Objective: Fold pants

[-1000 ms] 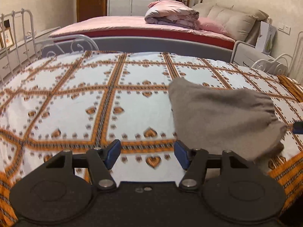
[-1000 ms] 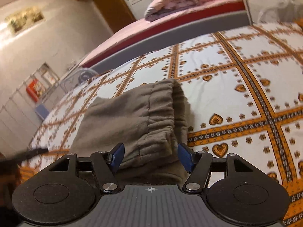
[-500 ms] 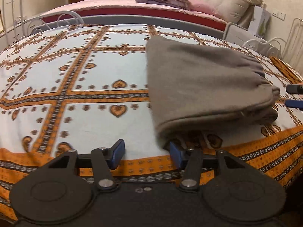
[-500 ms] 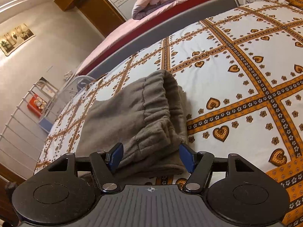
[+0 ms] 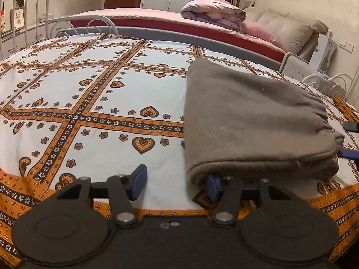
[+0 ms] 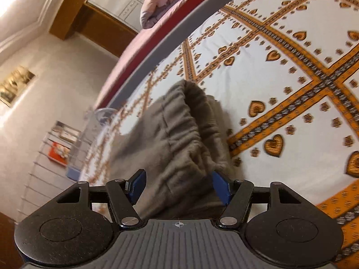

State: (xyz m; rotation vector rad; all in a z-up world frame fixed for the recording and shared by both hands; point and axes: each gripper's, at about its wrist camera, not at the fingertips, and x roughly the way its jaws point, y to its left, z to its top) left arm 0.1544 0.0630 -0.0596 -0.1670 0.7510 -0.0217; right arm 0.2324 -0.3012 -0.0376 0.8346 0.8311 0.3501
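Note:
The grey-brown pants lie folded in a thick stack on the patterned bedspread, the elastic waistband at the right end. My left gripper is open at the stack's near left corner; its right fingertip sits under the folded edge. My right gripper is open, tilted, and straddles the waistband end of the pants. Its blue fingertips show at the right edge of the left wrist view.
A second bed with pink bedding and a rolled quilt stands behind. White metal bed rails are at the left and a rail at the right. The bedspread's orange border marks the near edge.
Both grippers have come in closer to the folded pants. The left one slid its right finger under the near corner. The right one tilted and moved over the waistband end.

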